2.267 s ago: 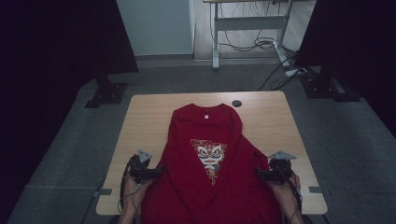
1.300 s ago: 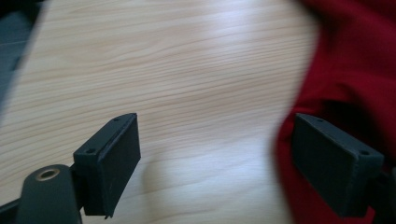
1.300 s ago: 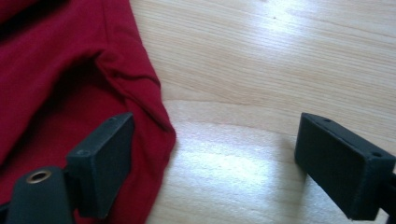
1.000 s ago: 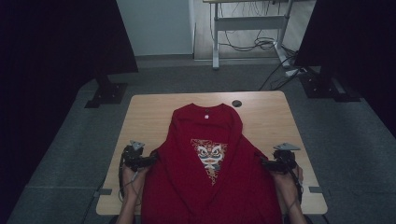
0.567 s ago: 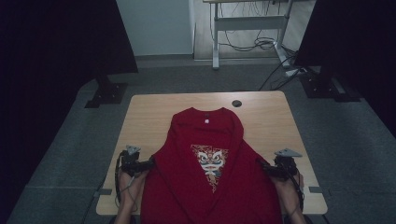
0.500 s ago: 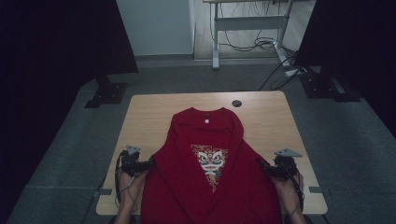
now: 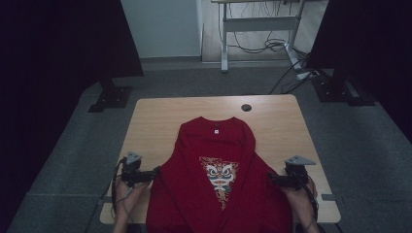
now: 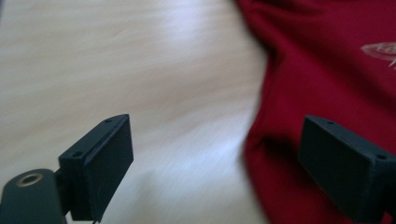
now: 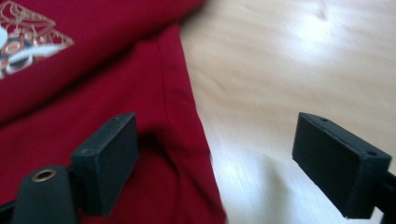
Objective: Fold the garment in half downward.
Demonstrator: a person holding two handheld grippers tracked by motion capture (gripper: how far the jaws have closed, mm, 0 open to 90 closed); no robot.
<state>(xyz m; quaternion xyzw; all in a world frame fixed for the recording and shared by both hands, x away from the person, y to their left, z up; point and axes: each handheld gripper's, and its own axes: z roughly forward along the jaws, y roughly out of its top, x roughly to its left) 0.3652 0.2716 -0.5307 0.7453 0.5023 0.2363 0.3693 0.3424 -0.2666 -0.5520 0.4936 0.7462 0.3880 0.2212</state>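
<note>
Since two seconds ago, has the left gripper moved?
Yes. The left gripper has shifted outward, toward the table's left edge, away from the red shirt.

Shirt (image 7: pixel 214 179) on table (image 7: pixel 277 121), between left claw (image 7: pixel 154 171) and right claw (image 7: pixel 273 178).

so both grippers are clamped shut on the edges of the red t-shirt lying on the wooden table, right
Not quite. The red t-shirt does lie on the wooden table, but neither gripper is clamped on it. The left gripper and right gripper have their jaws wide open at the shirt's edges, as each gripper view shows.
</note>
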